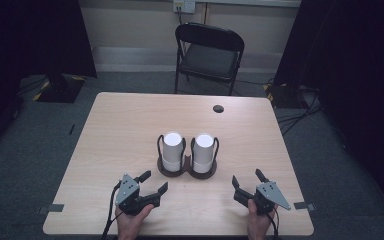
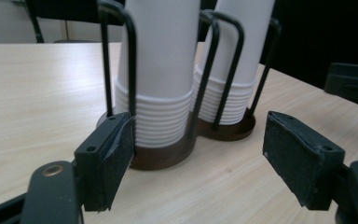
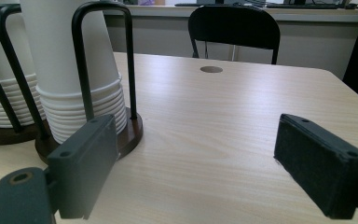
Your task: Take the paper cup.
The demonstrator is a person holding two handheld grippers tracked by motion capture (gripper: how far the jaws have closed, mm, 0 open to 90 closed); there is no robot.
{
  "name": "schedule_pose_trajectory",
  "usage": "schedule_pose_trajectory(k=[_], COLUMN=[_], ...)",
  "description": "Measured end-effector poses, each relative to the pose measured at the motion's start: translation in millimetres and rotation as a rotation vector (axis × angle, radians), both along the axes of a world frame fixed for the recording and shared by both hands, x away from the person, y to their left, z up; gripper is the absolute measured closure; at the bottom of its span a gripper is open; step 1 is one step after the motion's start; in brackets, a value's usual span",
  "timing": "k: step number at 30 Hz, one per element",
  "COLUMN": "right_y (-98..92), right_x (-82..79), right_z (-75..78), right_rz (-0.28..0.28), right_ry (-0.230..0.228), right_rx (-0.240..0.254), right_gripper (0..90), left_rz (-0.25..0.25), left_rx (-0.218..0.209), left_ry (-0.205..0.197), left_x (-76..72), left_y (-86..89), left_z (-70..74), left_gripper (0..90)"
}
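Observation:
Two stacks of white paper cups, the left stack [image 1: 172, 148] and the right stack [image 1: 203, 150], stand upside down in a dark double holder [image 1: 187, 173] with black wire loops at the table's middle. My left gripper [image 1: 154, 181] lies just in front of the holder on its left side, jaws apart and nothing between them. In the left gripper view the left gripper [image 2: 198, 140] points at the nearer cup stack [image 2: 161, 70], a short way off. My right gripper [image 1: 246, 177] rests to the front right of the holder, open and empty. In the right gripper view the right gripper [image 3: 198, 135] has a cup stack [image 3: 74, 70] off to its left.
The wooden table [image 1: 130, 125] has a round cable hole [image 1: 218, 108] near its far edge. A black folding chair [image 1: 209, 52] stands behind the table. Dark curtains hang at both sides, and cables lie on the floor at the right.

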State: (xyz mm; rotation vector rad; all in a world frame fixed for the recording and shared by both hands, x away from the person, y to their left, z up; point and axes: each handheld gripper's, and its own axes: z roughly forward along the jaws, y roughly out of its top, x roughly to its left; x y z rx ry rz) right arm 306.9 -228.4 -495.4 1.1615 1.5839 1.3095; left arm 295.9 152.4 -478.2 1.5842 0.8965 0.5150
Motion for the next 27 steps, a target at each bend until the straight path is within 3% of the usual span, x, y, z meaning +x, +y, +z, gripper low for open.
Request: schedule_pose_trajectory(k=[3,5,6,9,15,21,24,27], right_y=[0.5,0.7,0.8,0.4,0.9,0.3,-0.1,-0.1], right_x=[-0.2,-0.4,-0.5,-0.2,1.1,0.4,0.0,0.0], right_z=[0.0,0.0,0.0,0.1,0.3,0.1,0.1,0.0], right_rz=[-0.002,-0.004,-0.005,-0.005,-0.008,-0.020,-0.020,-0.017], right_ry=[0.001,-0.001,-0.001,0.003,0.014,0.008,0.006,0.004], right_rx=[-0.002,-0.004,-0.004,-0.001,-0.006,0.004,0.008,0.009], right_gripper=[12.7,12.7,12.7,12.7,12.9,12.9,12.9,12.9], left_rz=[-0.026,-0.030,-0.035,-0.045,-0.066,-0.100,-0.087,-0.106], left_rx=[-0.007,0.001,0.019,0.019,0.026,0.048,0.055,0.053], left_ry=[-0.006,-0.015,-0.032,-0.036,-0.045,-0.080,-0.080,-0.067], left_x=[2.1,2.8,3.9,7.0,15.1,19.2,20.4,22.9], left_y=[-3.4,-4.3,-6.0,-8.4,-13.4,-22.6,-26.9,-32.9], left_z=[4.5,5.4,7.5,10.5,16.7,28.6,31.4,34.2], left_gripper=[24.6,33.3,33.4,27.2,26.2,25.5,21.1,21.2])
